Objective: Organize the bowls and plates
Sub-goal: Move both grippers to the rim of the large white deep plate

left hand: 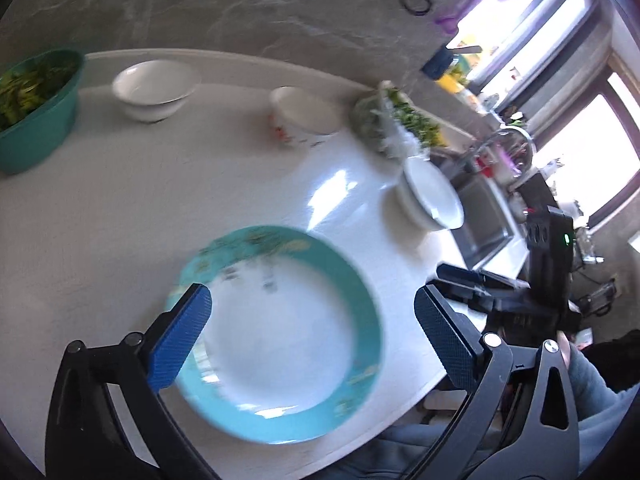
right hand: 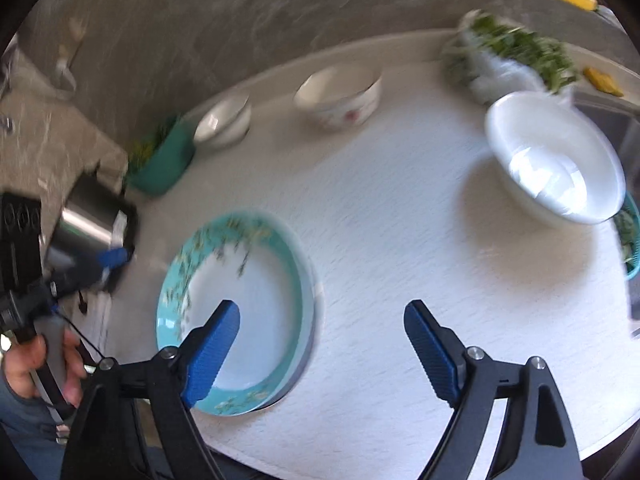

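Both the left hand-held gripper (left hand: 312, 320) and the right hand-held gripper (right hand: 320, 332) were released above the teal plate (left hand: 288, 344) on the bench (left hand: 200, 184).

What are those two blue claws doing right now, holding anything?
Left gripper: open, holding nothing, above the teal-rimmed plate.
Right gripper: open, holding nothing, above the white table.

both wrist views look steeply down, close above the shared teal-rimmed plate (left hand: 280, 332) (right hand: 236, 312).
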`<action>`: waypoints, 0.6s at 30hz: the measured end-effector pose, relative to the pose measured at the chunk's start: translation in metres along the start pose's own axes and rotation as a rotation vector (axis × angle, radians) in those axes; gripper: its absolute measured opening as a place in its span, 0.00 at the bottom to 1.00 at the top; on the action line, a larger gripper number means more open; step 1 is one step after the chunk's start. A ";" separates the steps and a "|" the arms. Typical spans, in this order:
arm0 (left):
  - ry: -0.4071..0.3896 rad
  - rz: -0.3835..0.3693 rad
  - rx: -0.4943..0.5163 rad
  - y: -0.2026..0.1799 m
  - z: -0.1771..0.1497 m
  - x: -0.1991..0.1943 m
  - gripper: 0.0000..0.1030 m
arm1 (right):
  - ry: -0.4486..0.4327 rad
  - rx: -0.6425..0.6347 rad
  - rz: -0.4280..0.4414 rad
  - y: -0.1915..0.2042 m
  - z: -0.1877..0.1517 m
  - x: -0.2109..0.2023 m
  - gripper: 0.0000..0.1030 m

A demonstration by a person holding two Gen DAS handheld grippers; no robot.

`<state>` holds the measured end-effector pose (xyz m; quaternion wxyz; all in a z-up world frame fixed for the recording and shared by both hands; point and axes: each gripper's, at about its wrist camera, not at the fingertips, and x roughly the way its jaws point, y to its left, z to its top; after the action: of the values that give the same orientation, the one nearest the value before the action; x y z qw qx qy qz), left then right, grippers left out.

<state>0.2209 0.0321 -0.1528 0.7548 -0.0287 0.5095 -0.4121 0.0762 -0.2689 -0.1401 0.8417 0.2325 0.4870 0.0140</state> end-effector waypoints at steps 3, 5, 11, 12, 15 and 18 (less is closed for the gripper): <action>-0.019 0.002 0.022 -0.037 0.010 0.017 1.00 | -0.076 0.078 0.014 -0.052 0.022 -0.036 0.84; -0.027 0.004 0.016 -0.061 0.017 0.032 1.00 | -0.113 0.112 0.009 -0.089 0.035 -0.054 0.84; 0.038 0.092 -0.046 -0.148 0.047 0.112 1.00 | -0.121 0.160 0.015 -0.203 0.073 -0.076 0.83; 0.045 0.133 -0.038 -0.164 0.052 0.130 0.99 | -0.113 0.154 0.024 -0.222 0.080 -0.077 0.82; 0.061 0.200 -0.031 -0.193 0.069 0.176 0.98 | -0.059 0.122 0.032 -0.256 0.094 -0.070 0.82; 0.101 0.245 -0.022 -0.203 0.078 0.217 0.98 | -0.002 0.123 0.056 -0.279 0.102 -0.052 0.78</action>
<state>0.1934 -0.2722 -0.1832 0.7726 0.0463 0.5509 -0.3122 0.0768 -0.5688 -0.1679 0.8256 0.2973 0.4796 0.0077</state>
